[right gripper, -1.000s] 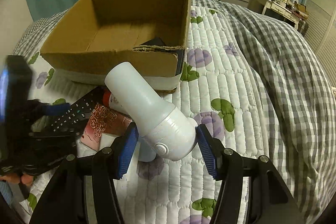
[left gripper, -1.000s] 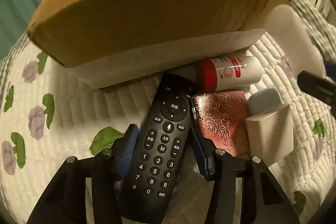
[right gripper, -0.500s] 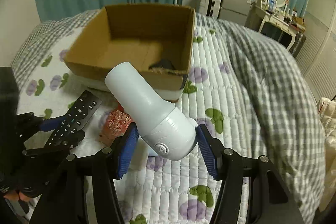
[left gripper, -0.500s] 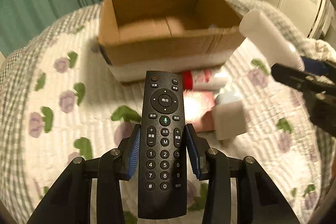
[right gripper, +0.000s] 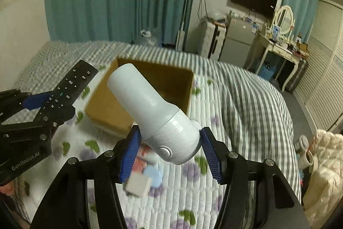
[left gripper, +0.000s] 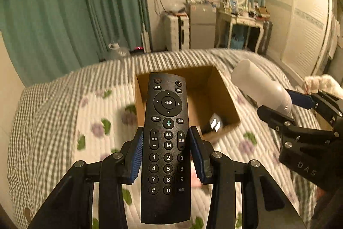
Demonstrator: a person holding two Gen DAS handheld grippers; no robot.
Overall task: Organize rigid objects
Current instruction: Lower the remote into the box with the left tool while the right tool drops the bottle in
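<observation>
The left gripper (left gripper: pixel 168 156) is clamping a long black plastic remote control (left gripper: pixel 168 143) by its two long edges, around the middle of the keypad, and is holding it in the air on the near left side of the open brown cardboard box (left gripper: pixel 225 100), buttons up and top end pointing toward the box. The box is sitting on a white quilted bedspread with green and purple flowers (left gripper: pixel 96 138), and a small dark item with pale patches (left gripper: pixel 214 125) is lying in its near corner.

The right gripper (right gripper: pixel 170 148) is squeezing the wide round base of a white plastic cylindrical appliance (right gripper: pixel 154 113), which is slanting up and to the left, its narrower end hanging over the near edge of the box.

To finish this step well, each hand should probably be travelling over the box opening in turn, so the grippers are not crowding each other above it. The remote is best going in long side parallel to a box wall and being lowered close to the bottom before the fingers let go. The appliance looks top-heavy in its grip, so tipping it flatter before release would likely keep it from rolling onto the remote.

On the bedspread, on the near side of the box, a small white cube (right gripper: pixel 138 184), a pale blue rounded piece (right gripper: pixel 153 177) and something pinkish are waiting.
</observation>
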